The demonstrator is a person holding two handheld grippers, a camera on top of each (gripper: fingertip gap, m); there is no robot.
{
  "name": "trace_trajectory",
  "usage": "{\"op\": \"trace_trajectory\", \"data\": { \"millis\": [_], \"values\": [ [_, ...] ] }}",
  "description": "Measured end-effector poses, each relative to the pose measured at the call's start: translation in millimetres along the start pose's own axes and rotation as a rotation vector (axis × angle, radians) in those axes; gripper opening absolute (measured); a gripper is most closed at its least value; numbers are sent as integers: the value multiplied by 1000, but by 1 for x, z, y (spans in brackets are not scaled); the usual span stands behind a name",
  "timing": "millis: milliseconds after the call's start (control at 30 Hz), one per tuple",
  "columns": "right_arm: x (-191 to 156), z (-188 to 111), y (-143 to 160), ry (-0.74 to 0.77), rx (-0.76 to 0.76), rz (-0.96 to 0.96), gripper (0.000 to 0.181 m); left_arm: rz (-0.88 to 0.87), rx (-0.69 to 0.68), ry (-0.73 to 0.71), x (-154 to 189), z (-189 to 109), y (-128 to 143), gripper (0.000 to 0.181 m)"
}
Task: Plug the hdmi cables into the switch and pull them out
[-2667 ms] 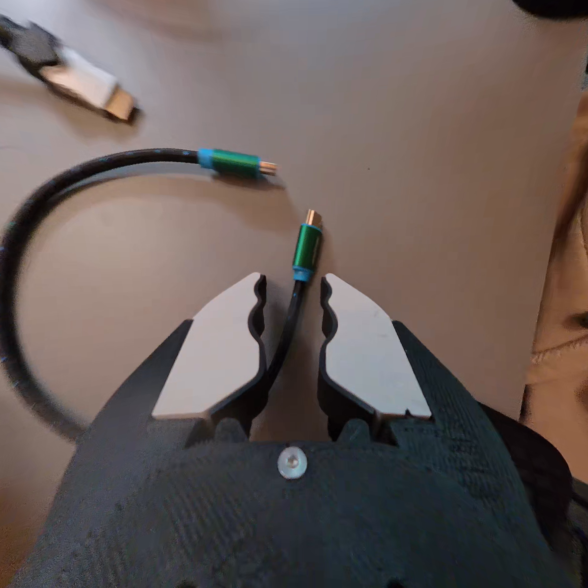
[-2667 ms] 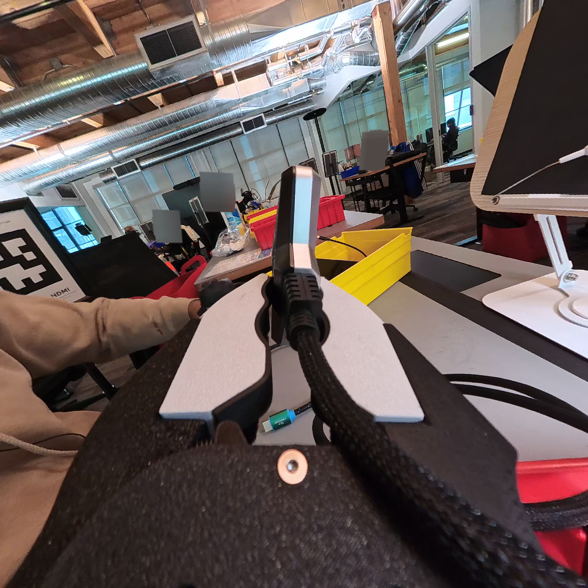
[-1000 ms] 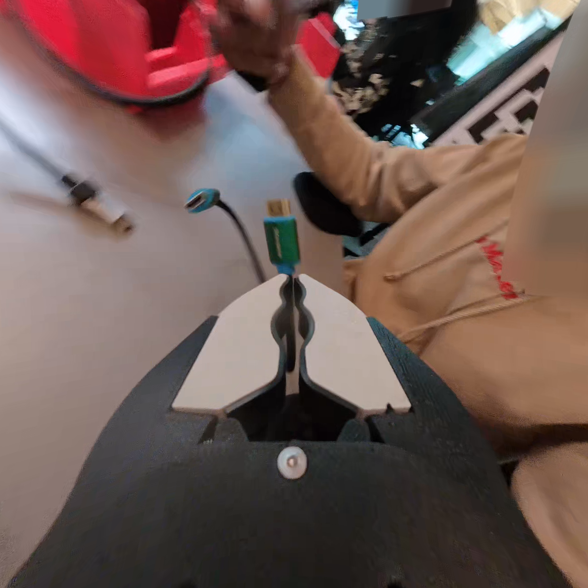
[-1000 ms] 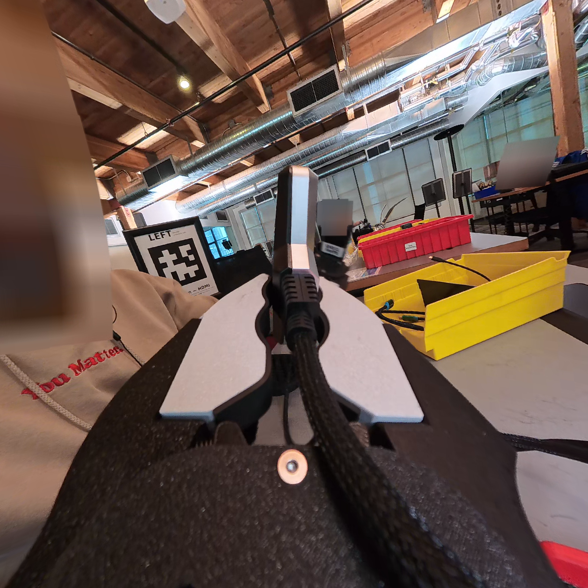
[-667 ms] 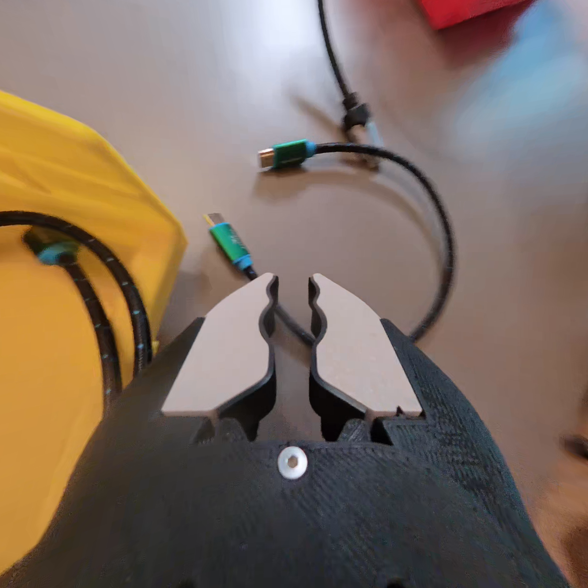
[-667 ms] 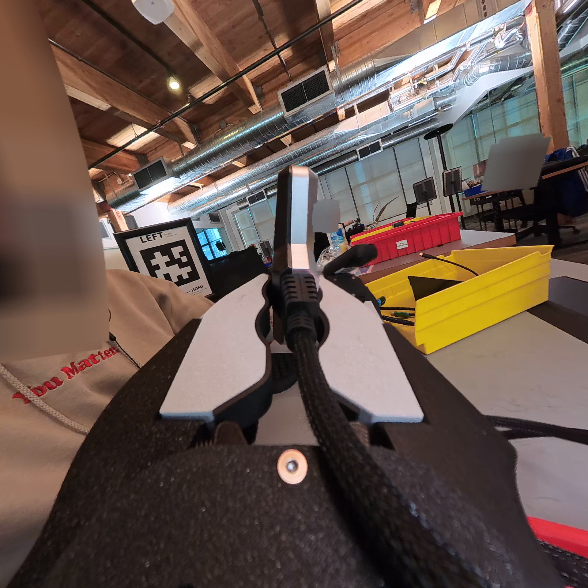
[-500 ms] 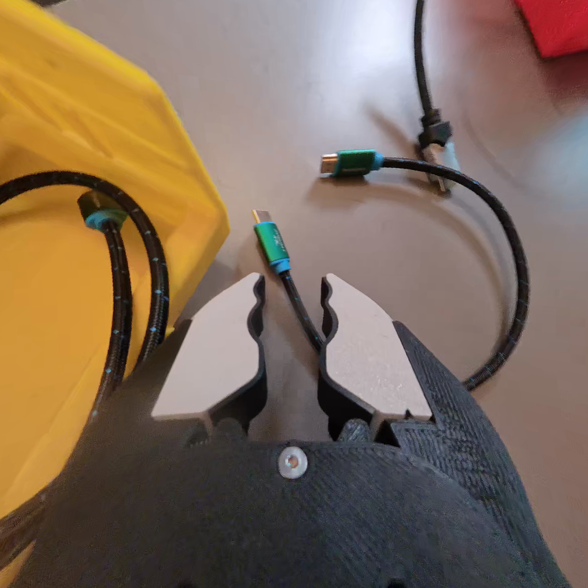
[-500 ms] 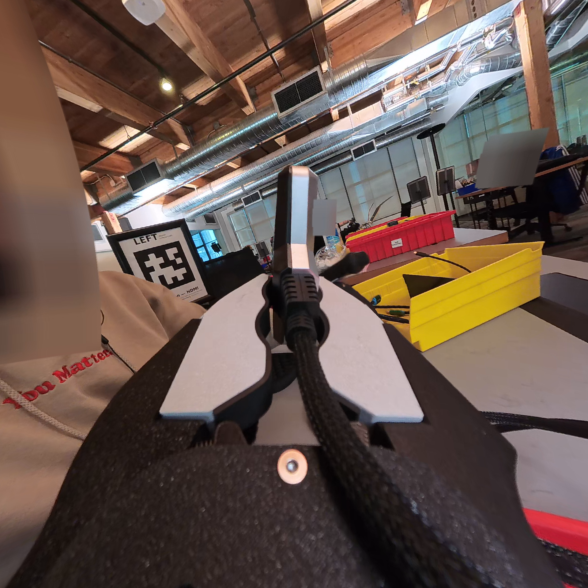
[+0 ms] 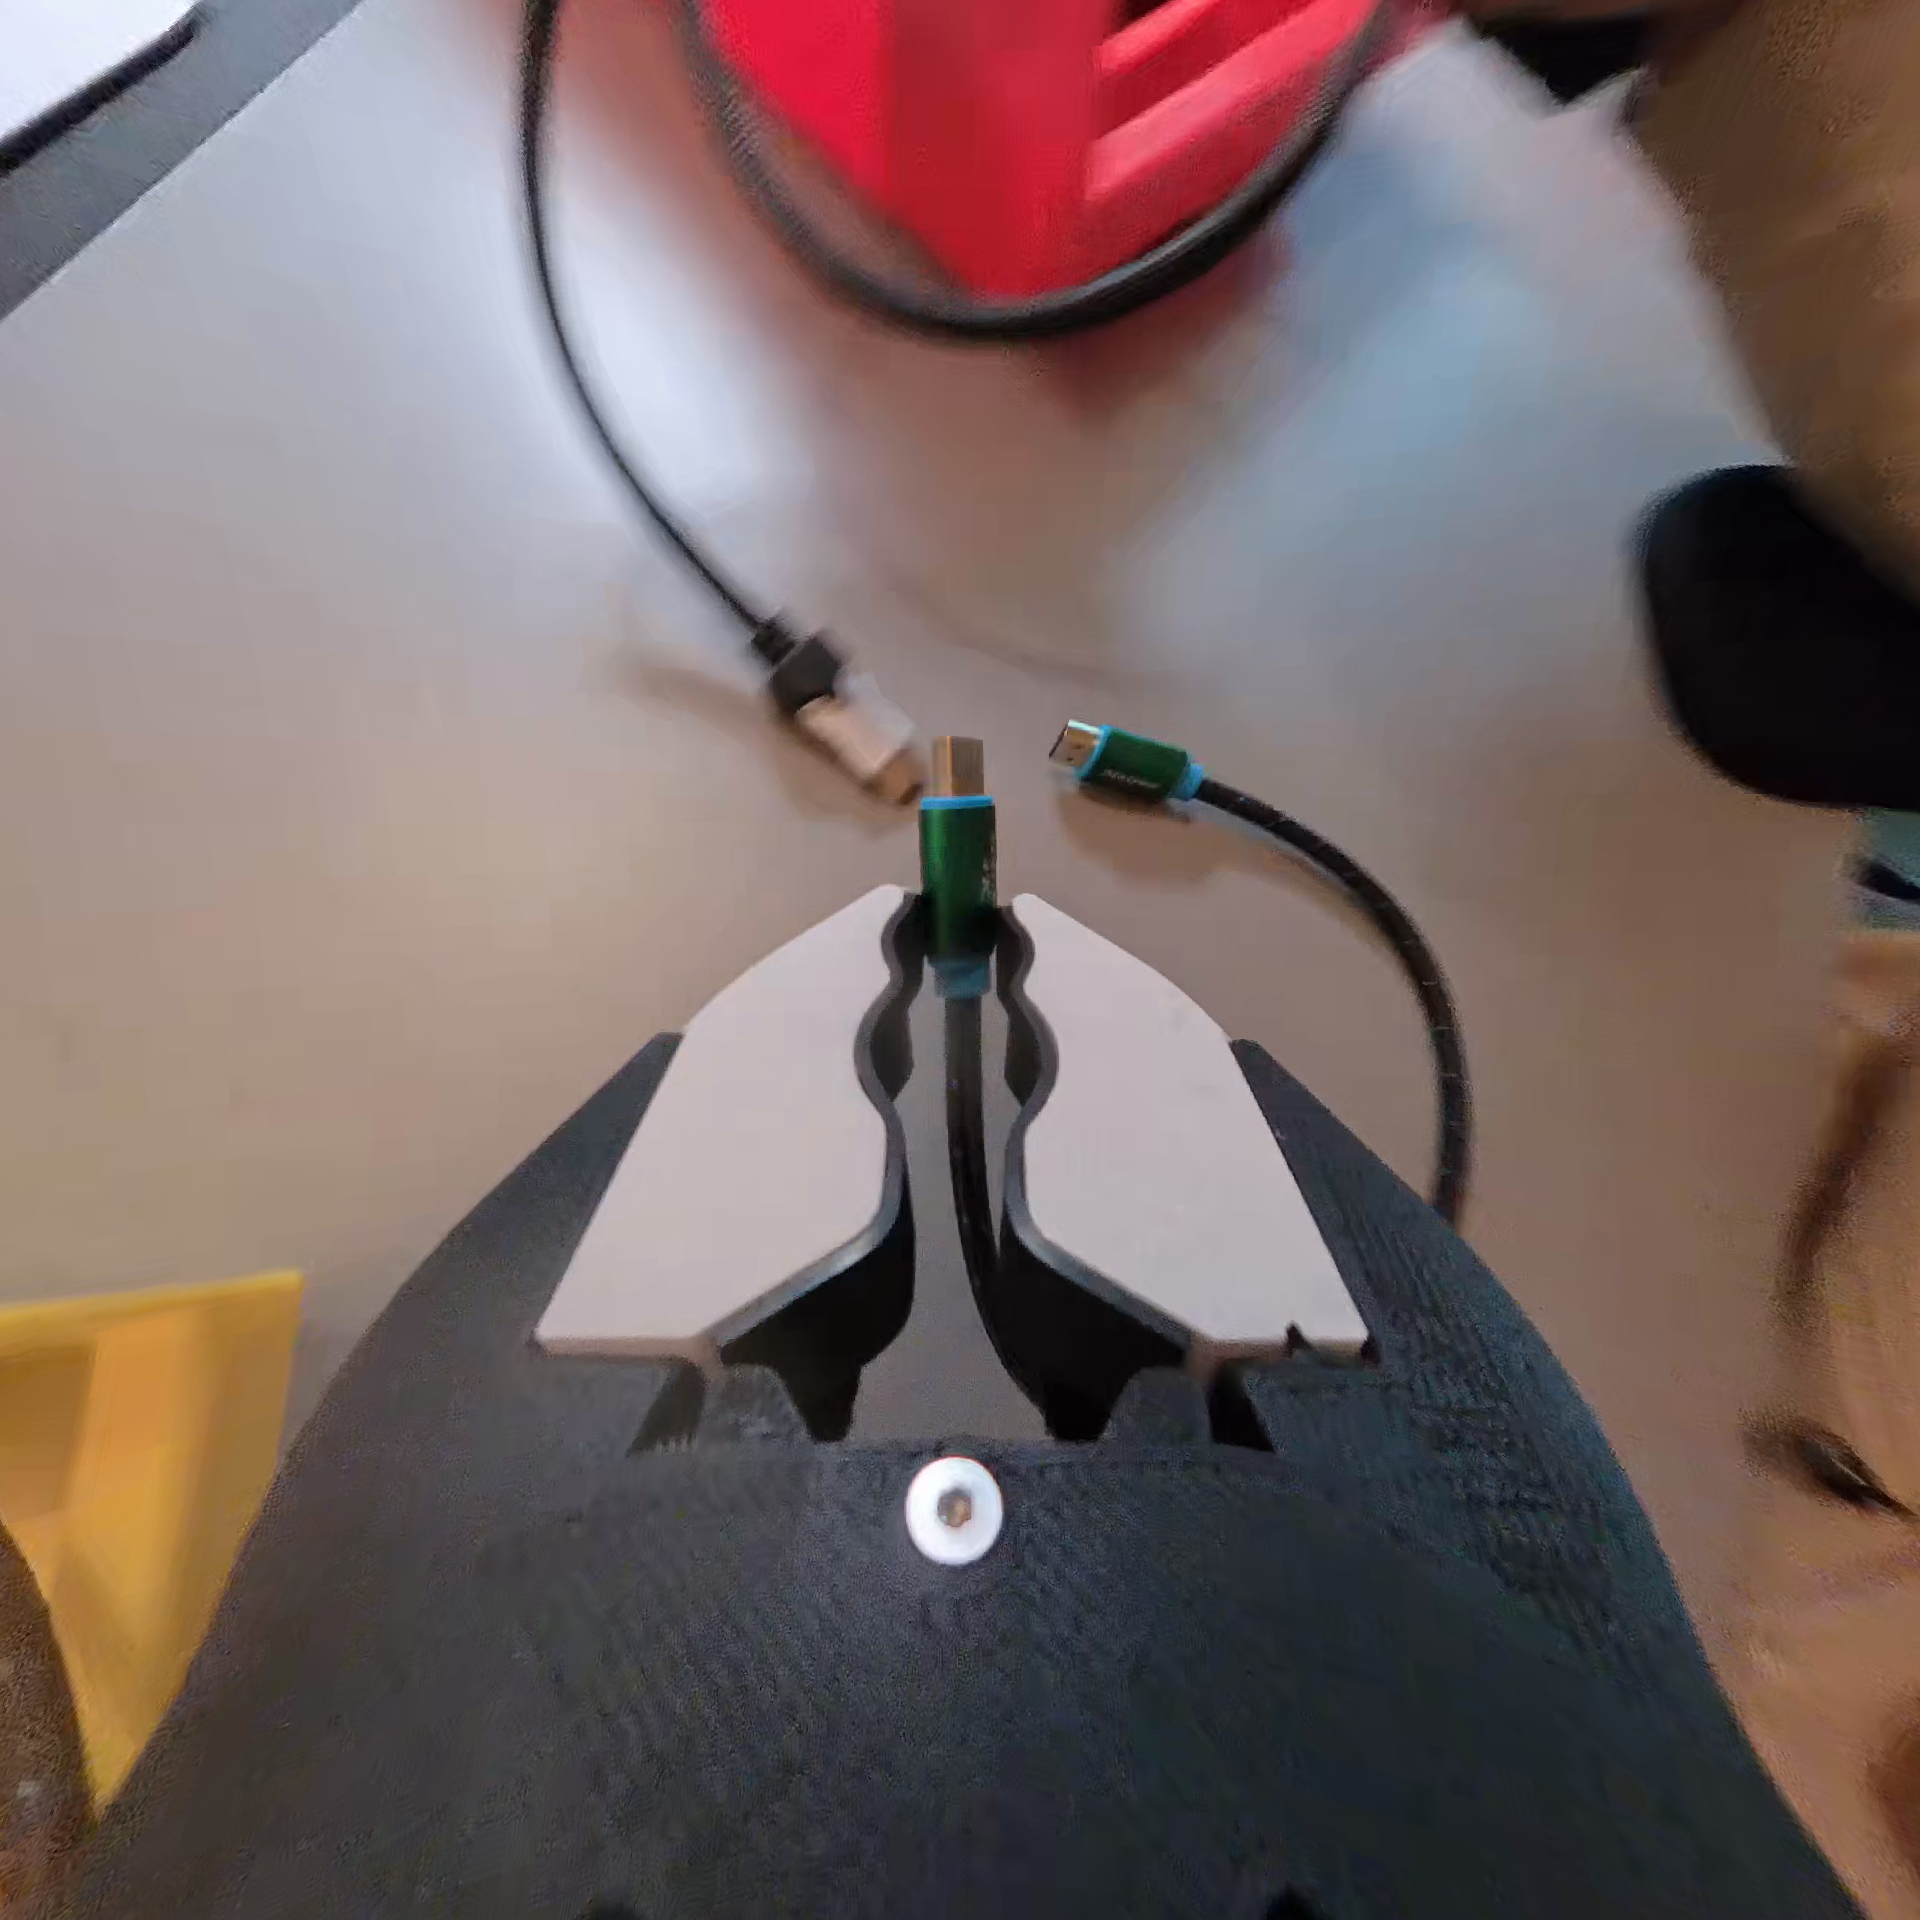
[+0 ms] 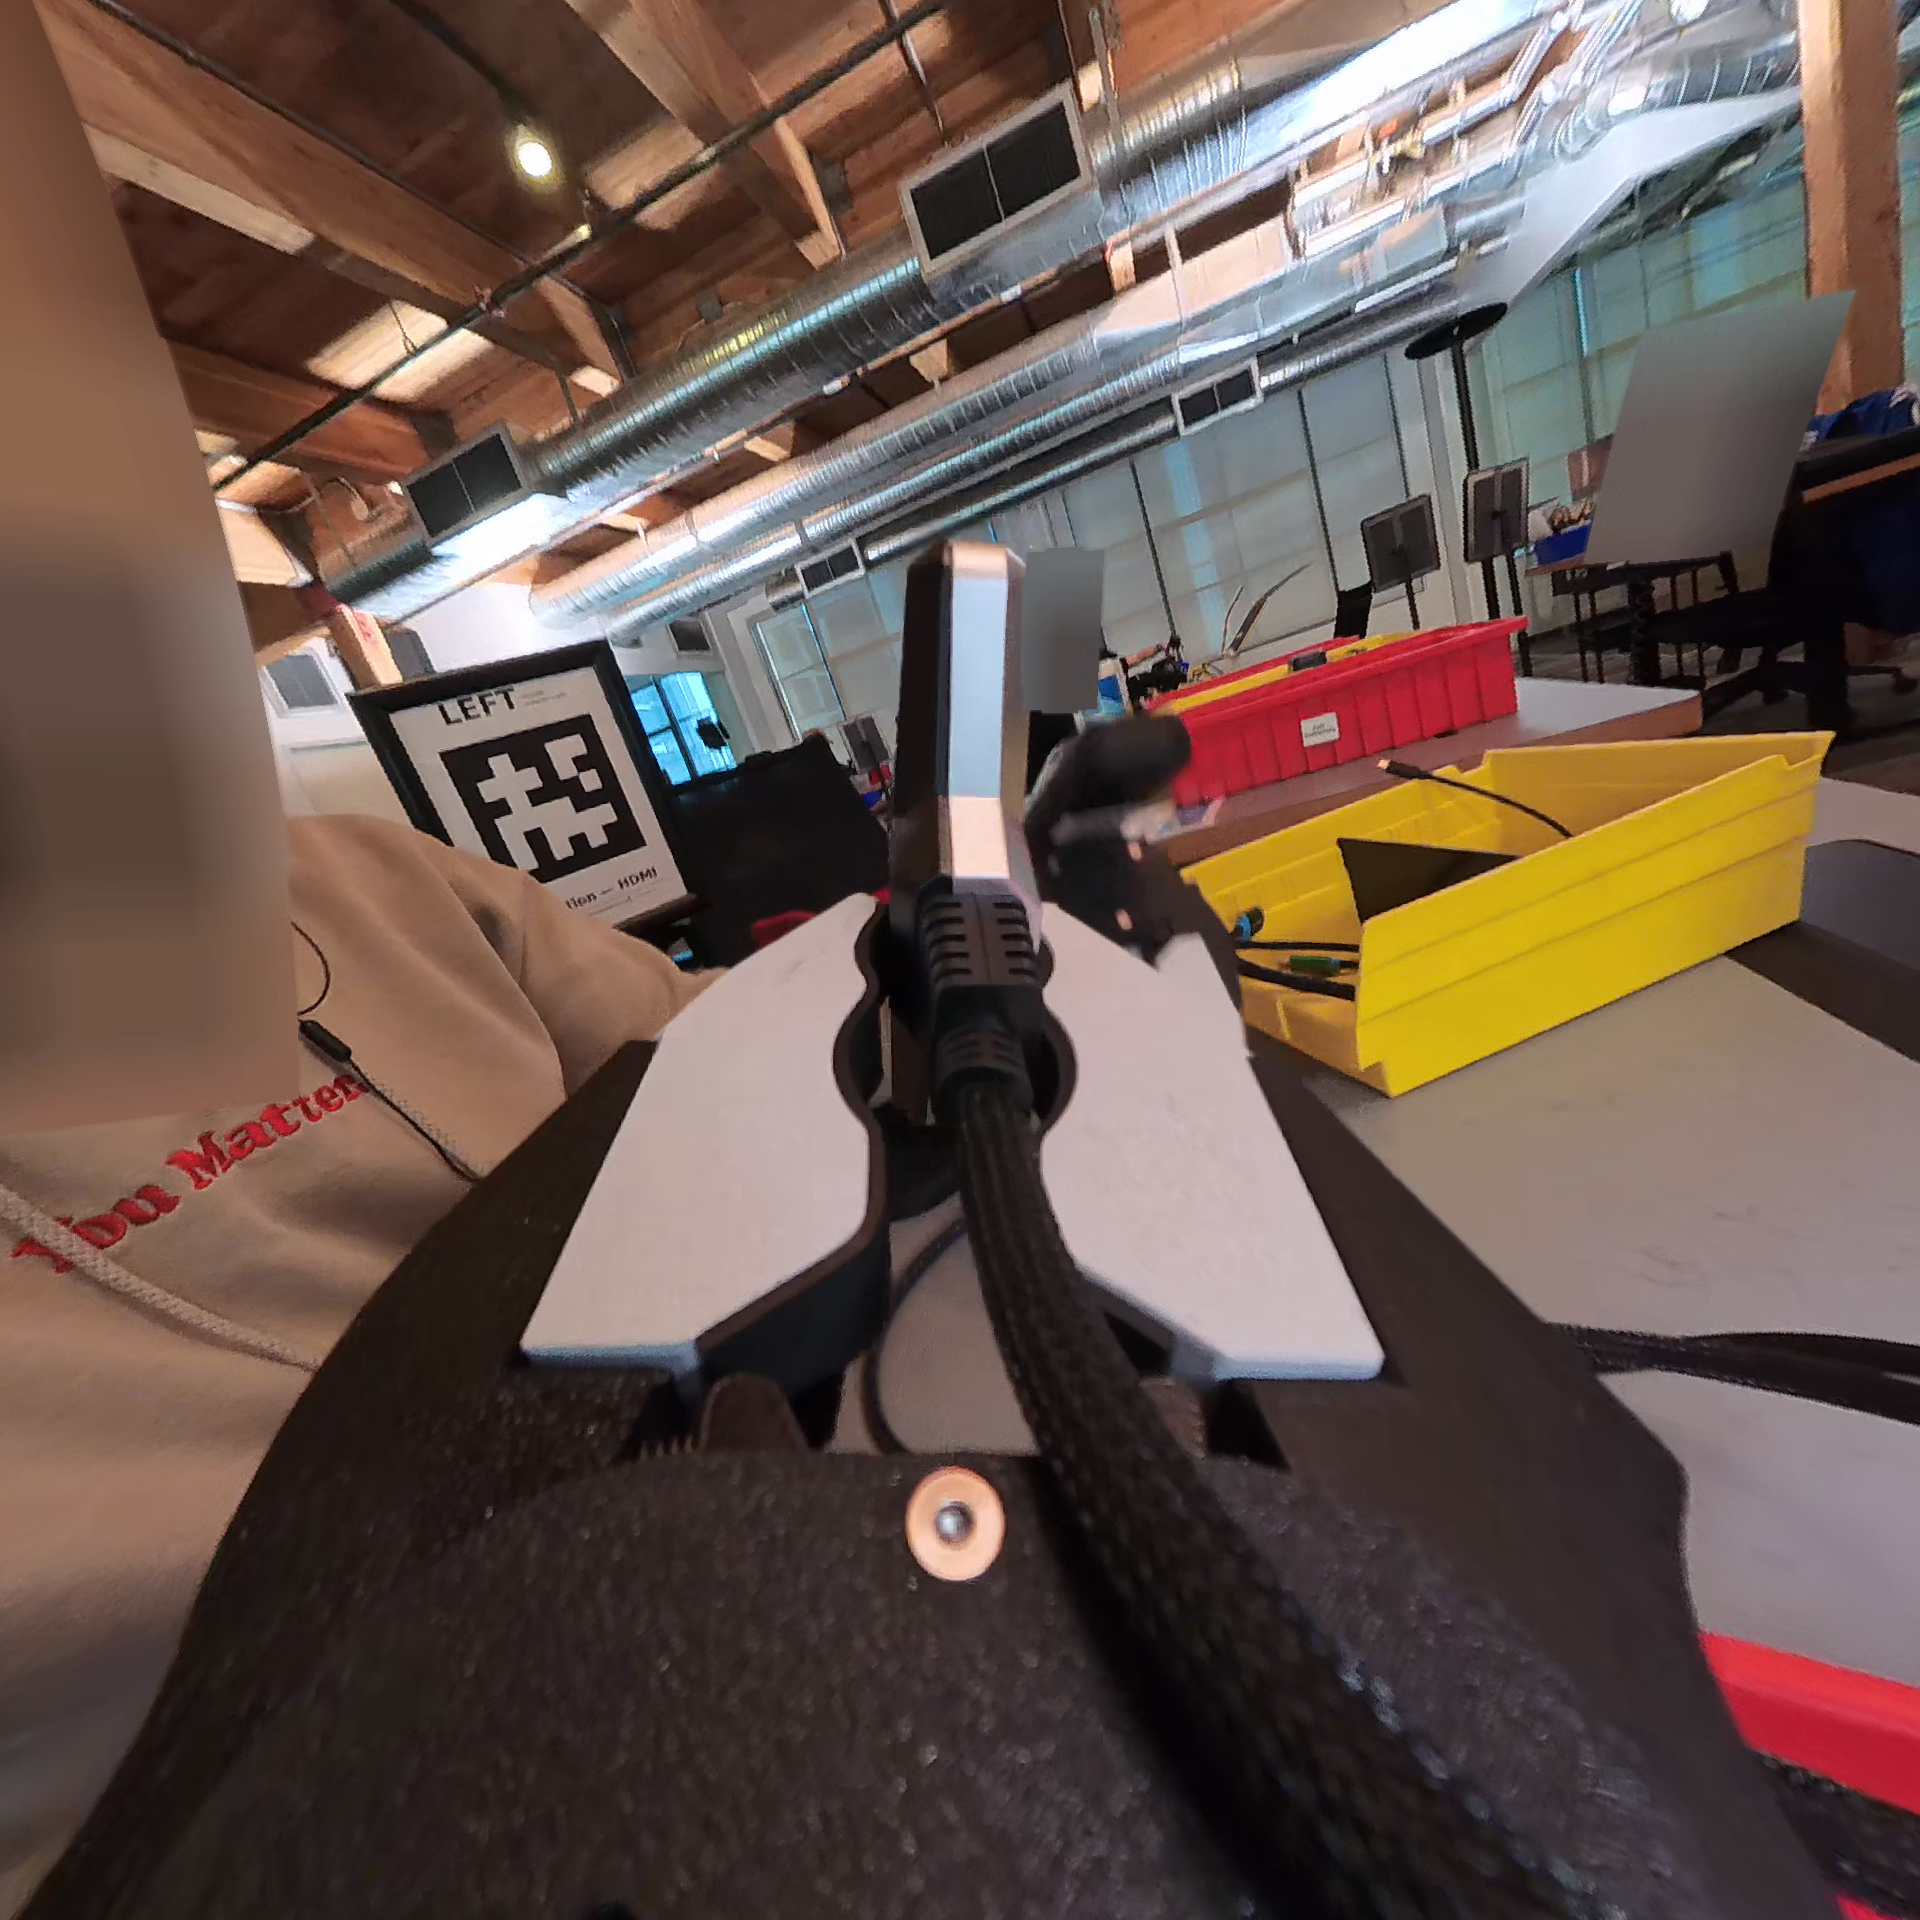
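our left gripper point(image 9: 961, 914) pinches the green hdmi plug point(image 9: 958, 852) above the surface point(image 9: 312, 623), its cable partly hidden between the fingers. our right gripper point(image 10: 961, 935) clamps the switch point(image 10: 956, 727), ports out of sight. the red bin point(image 9: 1018, 135) is blurred.

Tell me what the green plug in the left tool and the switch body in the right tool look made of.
Green plug: probably anodised metal, judging by its glossy coloured sheen, with a gold-toned metal tip. Switch: likely brushed aluminium, pale grey and matte with crisp bevelled edges, though painted plastic is possible.
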State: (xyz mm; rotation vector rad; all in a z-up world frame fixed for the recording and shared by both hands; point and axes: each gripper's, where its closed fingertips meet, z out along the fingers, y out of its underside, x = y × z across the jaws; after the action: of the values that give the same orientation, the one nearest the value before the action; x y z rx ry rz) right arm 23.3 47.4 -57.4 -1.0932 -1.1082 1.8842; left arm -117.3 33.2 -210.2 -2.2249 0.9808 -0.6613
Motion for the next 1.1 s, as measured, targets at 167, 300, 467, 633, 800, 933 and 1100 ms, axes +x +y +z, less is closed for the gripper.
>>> {"op": "trace_trajectory", "data": {
  "millis": [167, 300, 467, 633, 800, 933, 1100],
  "values": [
    [6, 7, 22, 58, -151, -19, 22, 216, -42, 110, 50, -36, -52, 13],
    [9, 15, 39, 62, -229, -16, 22, 345, -94, 123, 68, -31, -69, 13],
    [22, 20, 54, 113, -285, -20, 22, 357, -156, 155, 67, -5, -56, 12],
    [32, 25, 70, 160, -352, -34, 22, 339, -215, 160, 59, 11, -43, 12],
    [38, 23, 79, 206, -411, -57, 22, 300, -212, 189, 55, 17, -40, 12],
    [38, 21, 74, 206, -386, -52, 22, 267, -148, 232, 58, 15, -48, 12],
    [32, 16, 59, 160, -281, -17, 22, 160, -1, 355, 67, 6, -68, 12]
  ]
}}
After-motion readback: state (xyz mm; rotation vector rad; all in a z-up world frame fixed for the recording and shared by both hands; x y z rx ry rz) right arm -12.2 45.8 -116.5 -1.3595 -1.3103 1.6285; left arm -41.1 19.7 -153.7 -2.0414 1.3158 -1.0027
